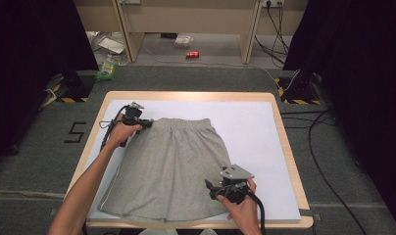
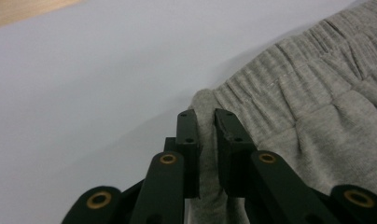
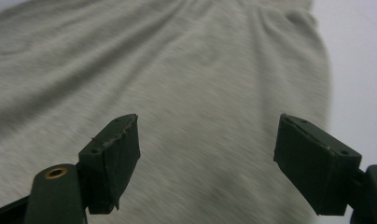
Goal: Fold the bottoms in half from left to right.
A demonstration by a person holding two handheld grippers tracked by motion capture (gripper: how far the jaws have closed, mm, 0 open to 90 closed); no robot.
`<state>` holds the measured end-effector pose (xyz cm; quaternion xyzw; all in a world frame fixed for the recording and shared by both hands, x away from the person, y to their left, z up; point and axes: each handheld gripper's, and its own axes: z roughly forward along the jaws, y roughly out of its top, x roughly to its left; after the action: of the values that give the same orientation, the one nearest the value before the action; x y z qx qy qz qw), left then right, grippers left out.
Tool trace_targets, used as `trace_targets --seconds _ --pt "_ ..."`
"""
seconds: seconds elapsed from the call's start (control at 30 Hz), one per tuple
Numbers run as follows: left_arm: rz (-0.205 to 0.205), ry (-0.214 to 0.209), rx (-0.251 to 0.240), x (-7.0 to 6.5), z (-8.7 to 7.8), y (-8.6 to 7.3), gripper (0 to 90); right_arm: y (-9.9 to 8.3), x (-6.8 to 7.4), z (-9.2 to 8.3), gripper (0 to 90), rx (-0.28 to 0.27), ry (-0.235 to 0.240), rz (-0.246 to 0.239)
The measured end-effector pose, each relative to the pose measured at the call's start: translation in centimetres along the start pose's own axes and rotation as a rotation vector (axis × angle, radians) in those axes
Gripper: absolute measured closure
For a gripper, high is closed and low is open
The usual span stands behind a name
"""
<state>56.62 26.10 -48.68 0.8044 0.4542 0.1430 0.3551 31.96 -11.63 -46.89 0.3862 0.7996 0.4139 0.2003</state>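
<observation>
Right claw [image 1: 224,188] wide open over grey skirt [image 1: 171,166]; left claw [image 2: 206,122] pinching its waistband corner.

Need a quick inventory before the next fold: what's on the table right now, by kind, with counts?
Grey shorts: 1
White sheet covering the table: 1
Hand-held claws: 2, the left claw shut on the shorts' waistband corner, the right claw open above the fabric
Total: 4
</observation>
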Motion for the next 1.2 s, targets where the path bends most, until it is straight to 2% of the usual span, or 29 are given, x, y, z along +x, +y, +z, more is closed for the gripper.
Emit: trace_targets --seconds 0.03,0.17,0.2,0.23,0.37,0.47,0.53,0.57,0.63,0.67,0.77,0.83,0.87,0.93,0.97,1.0,1.07,1.1,1.17,1.2 --pt "0.0 0.0 -0.003 0.0 0.0 0.0 80.0 0.7 1.6 0.9 23.0 -0.002 0.032 -0.024" --pt "-0.011 0.001 -0.01 0.0 0.0 -0.1 79.9 2.0 4.1 2.1 23.3 -0.025 0.06 -0.042" --pt "-0.009 0.004 -0.011 0.0 0.0 -0.2 79.9 2.0 4.1 2.1 23.3 -0.025 0.06 -0.042" --pt "-0.014 0.003 -0.017 0.0 0.0 -0.2 79.9 2.5 5.1 2.7 23.8 -0.035 0.076 -0.045" --pt "-0.031 -0.006 -0.027 0.1 0.0 -0.4 79.8 3.4 7.3 3.7 24.2 -0.042 0.09 -0.065" --pt "-0.043 -0.015 -0.032 0.2 0.0 -0.5 79.8 4.1 9.3 4.7 24.8 -0.04 0.131 -0.092" --pt "-0.042 -0.016 -0.033 0.3 0.0 -0.5 79.8 4.2 9.8 5.0 24.9 -0.039 0.142 -0.101" --pt "-0.039 -0.013 -0.032 0.2 0.0 -0.5 79.8 4.6 11.3 5.7 25.5 -0.035 0.172 -0.125" --pt "-0.036 -0.011 -0.032 0.2 0.0 -0.5 79.8 4.7 11.7 5.9 25.5 -0.036 0.18 -0.131" --pt "-0.037 -0.011 -0.033 0.2 0.0 -0.5 79.7 4.9 13.0 6.6 25.8 -0.037 0.196 -0.143" --pt "-0.042 -0.012 -0.038 0.2 0.0 -0.5 79.7 5.3 14.7 7.6 26.0 -0.028 0.22 -0.158" --pt "-0.043 -0.013 -0.04 0.2 0.0 -0.6 79.7 5.4 15.1 7.8 26.2 -0.029 0.227 -0.159" --pt "-0.041 -0.011 -0.04 0.2 0.0 -0.6 79.7 5.6 16.3 8.5 26.3 -0.023 0.247 -0.17" --pt "-0.036 -0.01 -0.041 0.2 0.0 -0.6 79.7 5.8 17.3 9.0 26.5 -0.02 0.262 -0.176" --pt "-0.036 -0.01 -0.041 0.2 0.0 -0.6 79.6 5.8 17.3 9.0 26.5 -0.02 0.262 -0.176" --pt "-0.034 -0.014 -0.043 0.2 0.0 -0.6 79.6 5.9 18.1 9.4 26.7 -0.014 0.281 -0.177" --pt "-0.039 -0.019 -0.045 0.3 0.0 -0.7 79.6 6.0 18.4 9.5 26.8 -0.013 0.287 -0.183" --pt "-0.046 -0.031 -0.051 0.5 0.0 -0.8 79.3 6.1 19.3 9.9 27.7 -0.016 0.306 -0.193" --pt "-0.043 -0.034 -0.055 0.5 0.0 -0.8 79.2 6.2 19.7 10.1 27.9 -0.014 0.316 -0.196" --pt "-0.042 -0.036 -0.058 0.6 0.0 -0.9 79.2 6.2 20.6 10.4 28.0 -0.007 0.333 -0.204"
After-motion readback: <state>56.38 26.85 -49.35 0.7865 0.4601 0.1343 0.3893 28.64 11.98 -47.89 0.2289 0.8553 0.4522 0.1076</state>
